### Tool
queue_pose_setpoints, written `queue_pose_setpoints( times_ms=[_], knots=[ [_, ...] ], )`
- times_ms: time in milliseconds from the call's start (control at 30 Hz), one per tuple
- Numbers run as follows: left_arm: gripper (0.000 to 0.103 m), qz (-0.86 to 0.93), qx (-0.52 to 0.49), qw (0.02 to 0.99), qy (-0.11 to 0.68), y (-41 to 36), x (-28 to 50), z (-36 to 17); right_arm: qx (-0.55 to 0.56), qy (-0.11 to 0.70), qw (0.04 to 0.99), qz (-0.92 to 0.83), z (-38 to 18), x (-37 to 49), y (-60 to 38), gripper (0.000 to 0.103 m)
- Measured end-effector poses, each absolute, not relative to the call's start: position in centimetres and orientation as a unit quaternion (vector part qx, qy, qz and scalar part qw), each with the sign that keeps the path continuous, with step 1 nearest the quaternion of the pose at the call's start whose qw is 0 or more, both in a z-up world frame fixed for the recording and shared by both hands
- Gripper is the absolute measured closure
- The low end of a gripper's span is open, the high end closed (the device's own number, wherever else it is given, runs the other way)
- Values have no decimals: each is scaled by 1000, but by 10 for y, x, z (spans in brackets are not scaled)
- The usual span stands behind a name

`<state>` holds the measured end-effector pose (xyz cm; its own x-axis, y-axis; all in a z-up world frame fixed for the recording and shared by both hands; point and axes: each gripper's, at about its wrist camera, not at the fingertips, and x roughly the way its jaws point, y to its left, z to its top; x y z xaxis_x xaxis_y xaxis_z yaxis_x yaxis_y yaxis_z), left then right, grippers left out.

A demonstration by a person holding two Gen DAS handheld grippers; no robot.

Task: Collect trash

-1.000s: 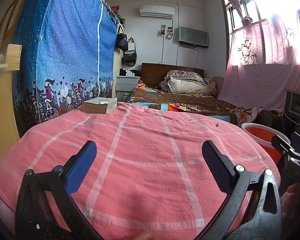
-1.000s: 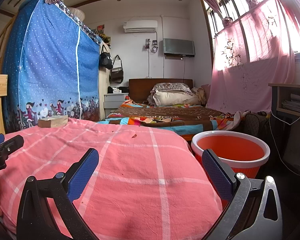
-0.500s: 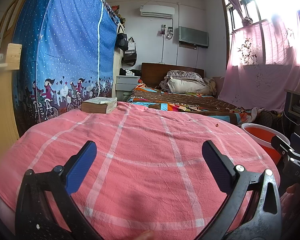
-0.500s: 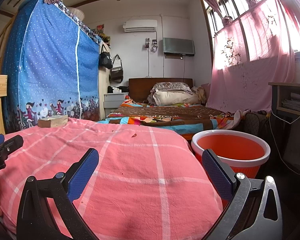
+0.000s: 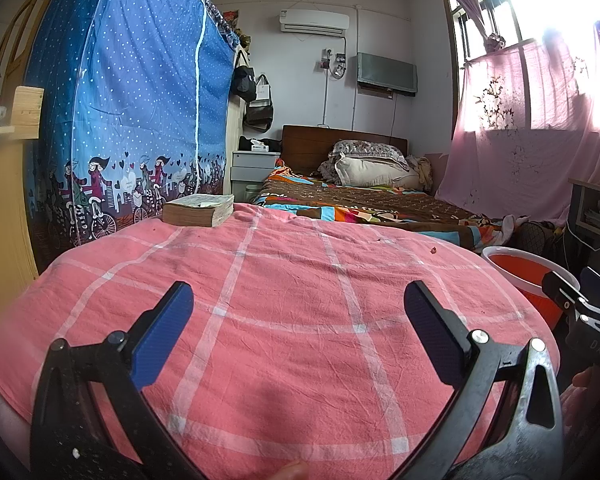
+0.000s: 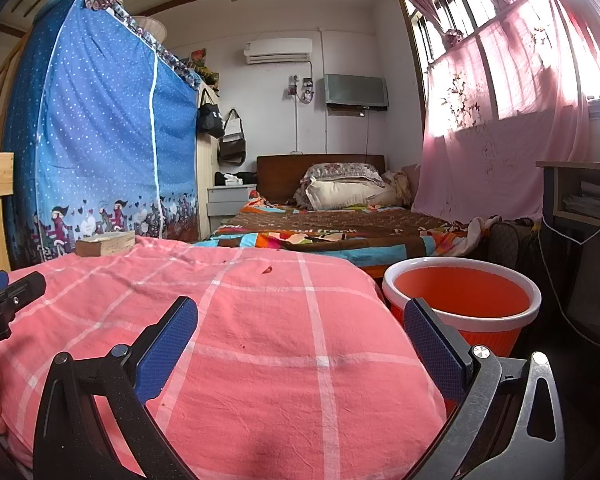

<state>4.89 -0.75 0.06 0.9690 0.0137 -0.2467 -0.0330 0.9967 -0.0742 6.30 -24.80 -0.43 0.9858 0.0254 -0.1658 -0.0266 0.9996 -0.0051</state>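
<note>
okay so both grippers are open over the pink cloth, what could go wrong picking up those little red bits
The red scrap is tiny and flat on the wrinkled pink checked cloth, so the open right gripper may pinch fabric instead and drag it. The orange bin sits below the cloth's edge, so a released scrap could miss it. The left gripper reaching far could nudge the book.

One book (image 5: 198, 210) lies on one pink checked cloth (image 5: 284, 320). One orange bucket (image 6: 462, 304), beside the cloth. Two small red scraps (image 5: 433, 250) (image 5: 379, 239) on the cloth in the left wrist view. Two grippers (image 5: 298, 332) (image 6: 300, 336), each with two blue-padded fingers. Two bags (image 6: 232, 140) hang on the wall.
</note>
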Motion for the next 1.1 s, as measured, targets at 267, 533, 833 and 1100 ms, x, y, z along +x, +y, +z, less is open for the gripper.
queue_pose_setpoints(
  times_ms=[267, 533, 833, 1100],
  knots=[
    [0, 12, -38, 991, 124, -8, 49, 1, -3, 83, 996, 13, -4, 63, -248, 0],
    [0, 11, -37, 992, 124, -9, 48, 0, -3, 84, 996, 13, -4, 63, -248, 0],
    [0, 11, -37, 991, 125, -9, 49, 0, -3, 84, 996, 13, -4, 62, -248, 0],
    [0, 13, -37, 991, 127, -9, 49, 1, -3, 87, 996, 14, -8, 63, -243, 0]
  ],
)
